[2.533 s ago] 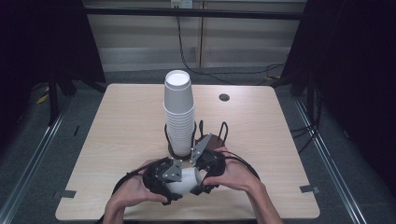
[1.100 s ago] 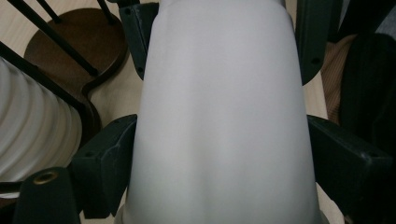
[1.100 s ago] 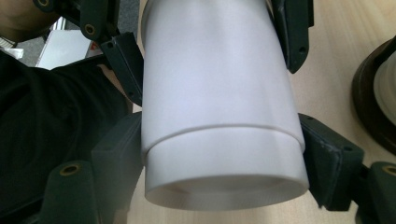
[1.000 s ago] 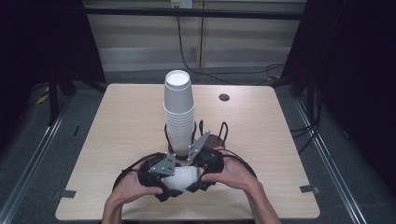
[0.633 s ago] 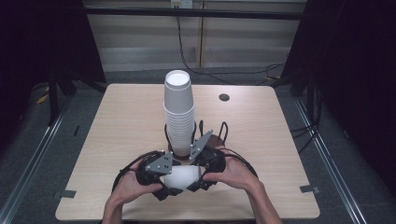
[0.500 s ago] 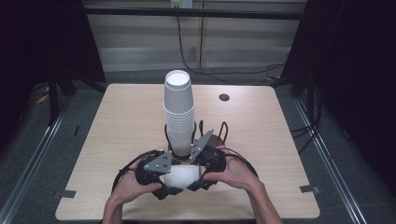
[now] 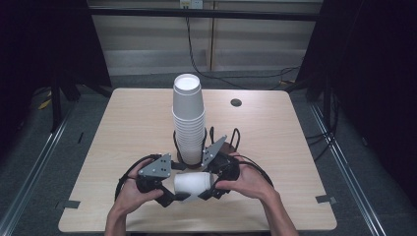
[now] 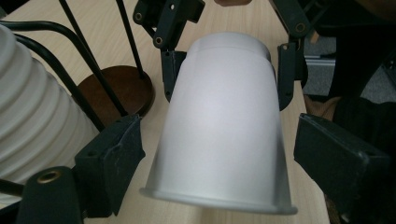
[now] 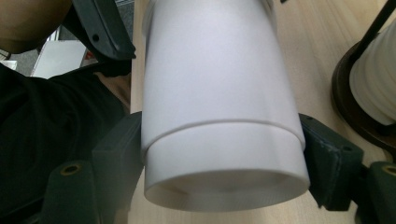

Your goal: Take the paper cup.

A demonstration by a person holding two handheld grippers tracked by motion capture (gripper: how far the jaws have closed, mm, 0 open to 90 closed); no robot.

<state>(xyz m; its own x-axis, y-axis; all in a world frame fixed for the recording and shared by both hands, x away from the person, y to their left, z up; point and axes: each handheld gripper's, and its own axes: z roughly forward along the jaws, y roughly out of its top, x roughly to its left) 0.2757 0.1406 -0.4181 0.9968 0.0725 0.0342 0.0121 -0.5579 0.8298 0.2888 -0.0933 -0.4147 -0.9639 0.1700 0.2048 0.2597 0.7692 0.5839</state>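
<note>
white paper cup [image 7: 193, 183] lying sideways low over the light wooden table [image 7: 123, 128], right gripper [image 7: 215, 189] clamped on its base end, left gripper [image 7: 169, 194] spread apart around its rim end without touching, tall white cup stack [image 7: 188, 115] in a black wire holder [image 7: 223, 140] just behind

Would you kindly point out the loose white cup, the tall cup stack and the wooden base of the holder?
Loose white cup [image 8: 224, 121], left gripper view, middle of its side wall.
Cup stack [image 7: 188, 118], high view, upper side.
Wooden base [image 8: 116, 91], left gripper view, top face.
</note>
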